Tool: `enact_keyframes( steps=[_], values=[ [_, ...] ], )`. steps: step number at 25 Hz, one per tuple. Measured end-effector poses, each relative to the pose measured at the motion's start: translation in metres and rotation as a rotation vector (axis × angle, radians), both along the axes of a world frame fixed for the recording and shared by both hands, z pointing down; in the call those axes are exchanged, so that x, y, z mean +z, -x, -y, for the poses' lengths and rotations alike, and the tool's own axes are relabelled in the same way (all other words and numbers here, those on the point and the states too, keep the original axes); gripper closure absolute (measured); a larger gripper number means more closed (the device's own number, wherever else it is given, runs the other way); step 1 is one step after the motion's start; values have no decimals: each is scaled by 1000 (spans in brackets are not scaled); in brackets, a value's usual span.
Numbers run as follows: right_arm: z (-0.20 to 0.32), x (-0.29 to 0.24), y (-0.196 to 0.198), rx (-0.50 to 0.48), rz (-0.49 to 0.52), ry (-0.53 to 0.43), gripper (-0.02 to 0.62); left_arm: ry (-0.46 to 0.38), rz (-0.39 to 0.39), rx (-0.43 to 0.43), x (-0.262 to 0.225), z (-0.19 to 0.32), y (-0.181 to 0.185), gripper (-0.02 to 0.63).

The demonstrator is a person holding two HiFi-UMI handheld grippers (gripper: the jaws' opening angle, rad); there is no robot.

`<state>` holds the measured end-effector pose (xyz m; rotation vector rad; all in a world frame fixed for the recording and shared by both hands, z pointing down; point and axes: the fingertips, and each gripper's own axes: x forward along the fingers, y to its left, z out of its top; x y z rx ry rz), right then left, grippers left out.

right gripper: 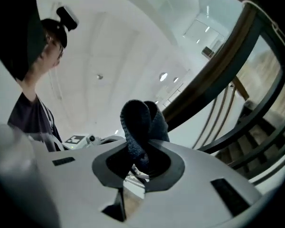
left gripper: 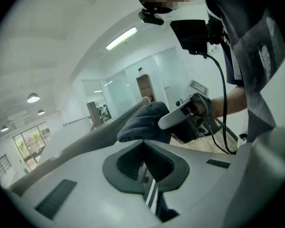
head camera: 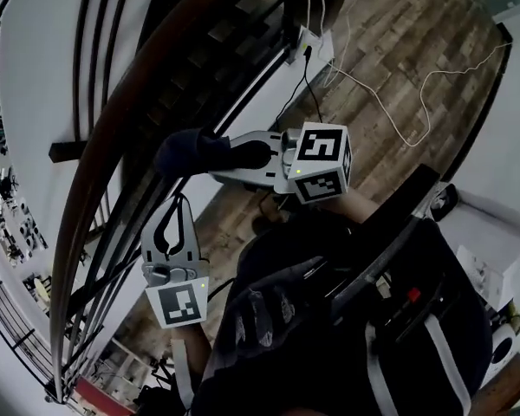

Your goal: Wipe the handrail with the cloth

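Handrail (head camera: 130,89): dark wood, long axis curving from top centre of the head view down to the lower left, with thin dark bars running under it.

Right gripper (head camera: 243,156): reaching in from the right, jaws pointing left, roughly crosswise to the rail. It is the nearer of the two to the work. Its own view is showing the jaws pinched tight on a dark cloth (head camera: 191,152), with a bunched fold standing up out of the pads and the rail passing just behind it.

Cloth position: bulging past the jaw tips toward the rail, on the person's side of it. In the left gripper view it is looking pressed onto the rail's top. The head view is not settling whether it is touching or only just beside, so contact reads as likely, not certain.

Left gripper (head camera: 175,211): hanging lower and nearer the person, pointing up alongside the bars, apart from the cloth. Its jaws are drawn together with nothing between them. It is touching nothing that I can see.

Judgement: the wipe is turning on travel along the rail's curve. The right gripper is needing to follow that arc while bearing the cloth sideways onto the wood. The risk is the bunched fold dragging loose from the pinch.
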<state>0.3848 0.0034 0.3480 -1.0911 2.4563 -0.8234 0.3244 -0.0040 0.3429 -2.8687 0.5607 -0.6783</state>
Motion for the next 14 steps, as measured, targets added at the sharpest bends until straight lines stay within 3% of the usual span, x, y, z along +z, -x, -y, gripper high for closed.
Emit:
enact_keyframes(
  steps=[5, 10, 14],
  values=[
    [-29, -36, 94, -22, 32, -42, 554, -38, -101, 11, -32, -21, 81, 598],
    [-58, -72, 154, -13, 236, -7, 554, 2, -210, 9, -57, -39, 168, 598],
    [-51, -79, 204, 8, 236, 34, 554, 2, -204, -96, -56, -18, 248, 598]
  ],
)
